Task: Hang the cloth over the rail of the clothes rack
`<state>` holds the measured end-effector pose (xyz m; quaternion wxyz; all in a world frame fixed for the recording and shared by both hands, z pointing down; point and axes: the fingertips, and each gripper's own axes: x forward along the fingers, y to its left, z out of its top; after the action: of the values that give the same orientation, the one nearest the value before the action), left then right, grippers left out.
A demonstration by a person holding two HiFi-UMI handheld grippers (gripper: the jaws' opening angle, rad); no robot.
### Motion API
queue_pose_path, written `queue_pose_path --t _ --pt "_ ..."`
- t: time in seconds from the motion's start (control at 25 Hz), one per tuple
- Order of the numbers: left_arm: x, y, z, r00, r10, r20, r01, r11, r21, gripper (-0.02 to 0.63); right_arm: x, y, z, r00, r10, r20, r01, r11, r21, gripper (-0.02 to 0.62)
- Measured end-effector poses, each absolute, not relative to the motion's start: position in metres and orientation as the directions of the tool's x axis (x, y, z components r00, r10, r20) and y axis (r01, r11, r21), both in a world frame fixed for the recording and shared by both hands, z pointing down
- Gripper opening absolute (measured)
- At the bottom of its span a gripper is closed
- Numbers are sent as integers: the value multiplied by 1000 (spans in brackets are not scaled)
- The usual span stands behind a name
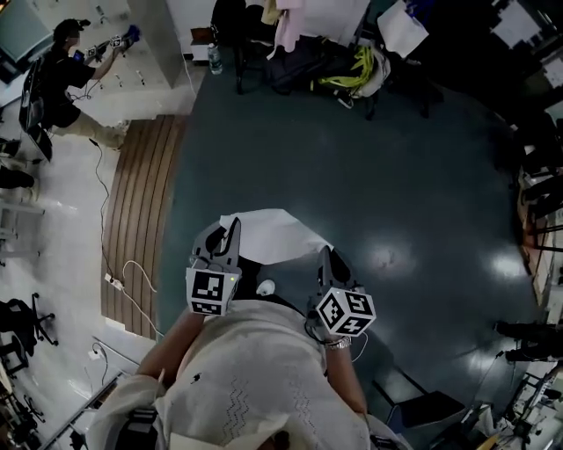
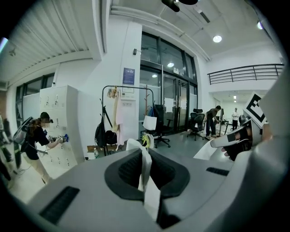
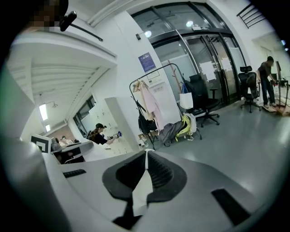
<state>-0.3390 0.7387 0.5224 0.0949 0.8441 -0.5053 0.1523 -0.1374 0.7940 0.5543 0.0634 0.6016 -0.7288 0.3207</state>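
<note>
Left gripper point(image 1: 229, 234) clamped on one corner of the white cloth point(image 1: 268, 235) | right gripper point(image 1: 325, 257) clamped on another | cloth stretched between them above the dark floor point(image 1: 413, 193) | clothes rack point(image 2: 128, 86) well apart, across the room

A white cloth point(image 1: 268, 235) is seen spread above the dark green floor point(image 1: 422, 202), its two near corners gripped by the left gripper point(image 1: 230, 235) and the right gripper point(image 1: 325, 262). At the floor's far edge a clothes rack point(image 1: 238, 66) is stood, hung with a pale pink garment point(image 1: 287, 26), with dark bags and a yellow-green item point(image 1: 356, 68) gathered beneath it. Along the floor's left edge a strip of wooden slats point(image 1: 141, 202) is laid, and beyond it a person point(image 1: 62, 79) is seen at white lockers point(image 1: 145, 35).
</note>
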Motion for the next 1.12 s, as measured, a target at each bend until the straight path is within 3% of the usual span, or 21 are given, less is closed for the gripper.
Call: queue_pose_path --t 0.28,0.72,1.12 --pt "-315 629 510 473 -825 309 -874 -483 46 20 -116 700 543 -229 -845 484 -924 32 -381 25" --pt "-323 491 503 525 -799 294 -846 -528 74 20 -154 579 537 -252 -838 483 -924 61 -377 25" --pt "-309 445 527 550 -755 358 -824 -561 81 20 -129 529 556 -197 -830 522 -926 -17 -377 25"
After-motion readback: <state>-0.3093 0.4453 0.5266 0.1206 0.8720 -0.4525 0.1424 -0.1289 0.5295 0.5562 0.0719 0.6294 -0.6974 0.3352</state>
